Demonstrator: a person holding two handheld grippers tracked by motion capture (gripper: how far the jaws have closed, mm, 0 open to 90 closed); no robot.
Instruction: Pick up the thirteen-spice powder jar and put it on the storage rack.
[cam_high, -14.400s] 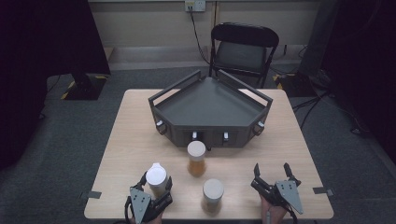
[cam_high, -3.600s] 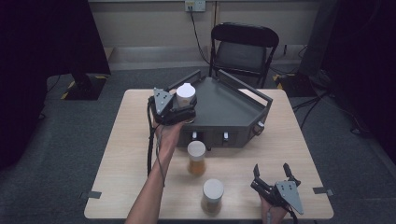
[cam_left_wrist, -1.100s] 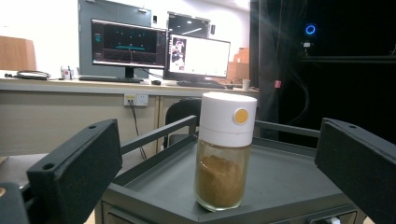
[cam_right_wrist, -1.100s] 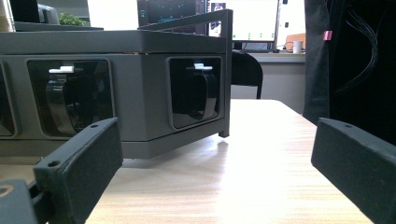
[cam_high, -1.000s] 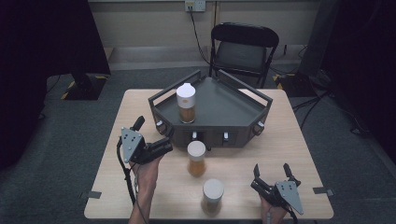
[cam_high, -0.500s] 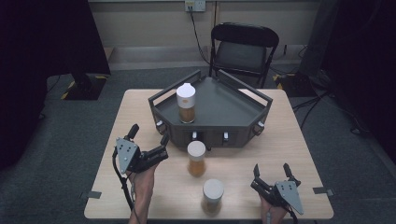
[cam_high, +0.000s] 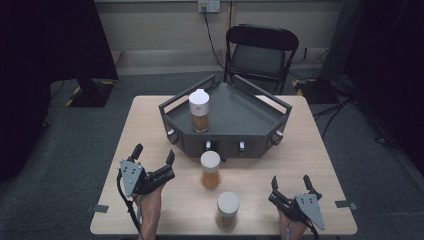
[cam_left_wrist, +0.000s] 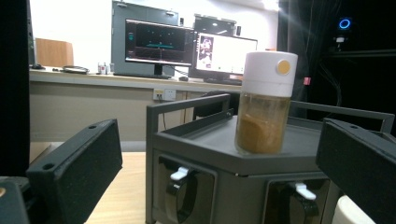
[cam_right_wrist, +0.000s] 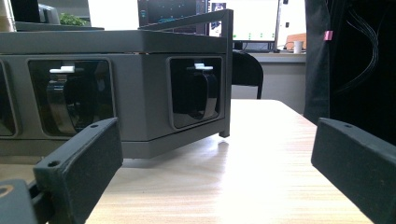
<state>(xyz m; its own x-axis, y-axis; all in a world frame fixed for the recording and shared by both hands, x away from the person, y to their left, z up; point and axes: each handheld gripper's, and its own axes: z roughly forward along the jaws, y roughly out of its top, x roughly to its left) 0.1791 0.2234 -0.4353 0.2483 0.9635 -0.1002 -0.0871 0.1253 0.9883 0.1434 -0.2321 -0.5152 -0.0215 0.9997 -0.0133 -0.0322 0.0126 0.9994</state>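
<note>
- Table (cam_high: 150, 120): light wood, across the middle of the high view.
- Chair (cam_high: 261, 50): black, folding, top centre, behind the table.
- Tray (cam_high: 235, 112): dark grey, angular, railed, on the table's far half; round knobs along its front.
- Jar (cam_high: 199, 110): white cap, brown contents, upright on the tray's left part.
- Second jar (cam_high: 210, 169): centre frame, on the table just in front of the tray.
- Third jar (cam_high: 228, 208): lower centre, near the table's front edge.
- Left gripper (cam_high: 154, 161): lower left, jaws apart, holding nothing.
- Right gripper (cam_high: 290, 183): lower right, jaws apart, empty.
</note>
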